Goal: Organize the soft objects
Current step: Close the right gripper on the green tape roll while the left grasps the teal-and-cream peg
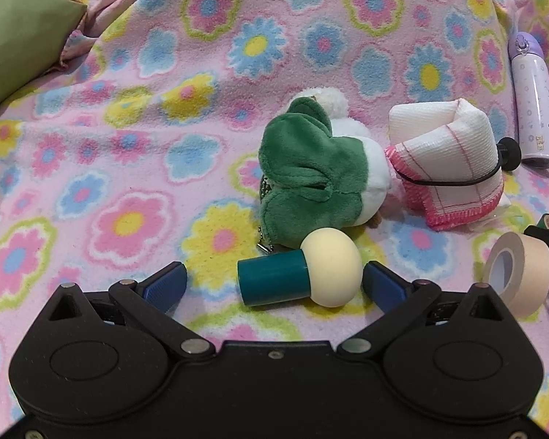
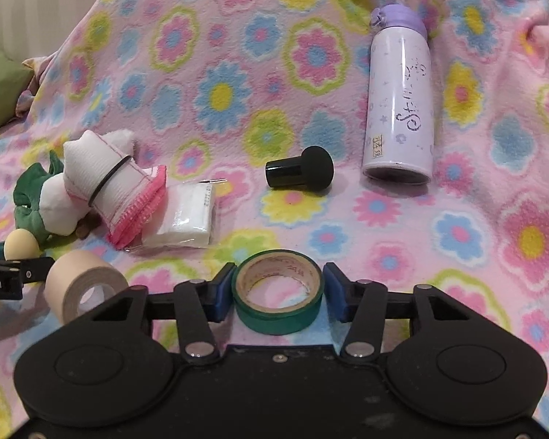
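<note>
My left gripper (image 1: pixel 274 283) rests open on the flowered blanket (image 1: pixel 128 146). A sponge applicator (image 1: pixel 300 278) with a teal handle and cream head lies between its fingers; the cream head sits next to the right pad, and the left pad is well apart from it. Just beyond lie a green and white plush toy (image 1: pixel 311 175) and a folded white cloth (image 1: pixel 446 161) with pink edging and a black band. My right gripper (image 2: pixel 279 292) is shut on a green tape roll (image 2: pixel 278 314) lying flat, with both blue pads against its sides.
A beige tape roll (image 2: pixel 84 285) stands on edge left of the right gripper. A tissue pack (image 2: pixel 186 219), a black applicator (image 2: pixel 300 172) and a lilac bottle (image 2: pixel 399 102) lie farther back. A green pillow (image 1: pixel 18 36) sits at the far left.
</note>
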`<state>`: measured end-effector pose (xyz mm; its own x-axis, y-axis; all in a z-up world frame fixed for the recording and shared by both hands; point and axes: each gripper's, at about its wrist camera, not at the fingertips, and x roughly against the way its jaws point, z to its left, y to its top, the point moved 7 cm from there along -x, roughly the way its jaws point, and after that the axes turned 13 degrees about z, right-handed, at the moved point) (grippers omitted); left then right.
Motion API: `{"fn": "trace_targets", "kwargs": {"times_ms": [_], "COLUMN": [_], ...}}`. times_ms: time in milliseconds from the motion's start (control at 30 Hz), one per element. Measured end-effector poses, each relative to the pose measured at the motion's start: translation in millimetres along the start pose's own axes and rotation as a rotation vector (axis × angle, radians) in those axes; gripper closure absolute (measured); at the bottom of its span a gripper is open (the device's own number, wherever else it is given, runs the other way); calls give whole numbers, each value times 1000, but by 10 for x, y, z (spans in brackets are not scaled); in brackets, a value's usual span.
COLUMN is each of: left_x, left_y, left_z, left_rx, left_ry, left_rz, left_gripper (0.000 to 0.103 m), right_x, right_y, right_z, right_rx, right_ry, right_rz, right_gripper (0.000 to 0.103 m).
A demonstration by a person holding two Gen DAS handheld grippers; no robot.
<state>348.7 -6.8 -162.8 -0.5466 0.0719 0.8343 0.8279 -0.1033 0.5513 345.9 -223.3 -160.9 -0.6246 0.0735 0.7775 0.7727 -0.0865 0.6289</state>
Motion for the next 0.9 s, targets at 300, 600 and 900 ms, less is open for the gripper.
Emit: {"fn": "trace_targets", "kwargs": {"times_ms": [300, 600, 900], "left_x": [26, 67, 87], "left_y": [-4, -3, -9], "left_z": [0, 27, 35], "left_rx": [2, 15, 17], "left_ry": [-15, -36, -33], "left_rz": [-24, -61, -78], "left_gripper": [12, 32, 43], "right_x": [-1, 5, 1], "right_y": [-8, -10, -4], "right_z": [-9, -9, -15], "right_rx": [-12, -25, -41], "right_ry": [9, 9, 7], "right_rz": [-2, -8, -15], "right_gripper": [53, 53, 54]}}
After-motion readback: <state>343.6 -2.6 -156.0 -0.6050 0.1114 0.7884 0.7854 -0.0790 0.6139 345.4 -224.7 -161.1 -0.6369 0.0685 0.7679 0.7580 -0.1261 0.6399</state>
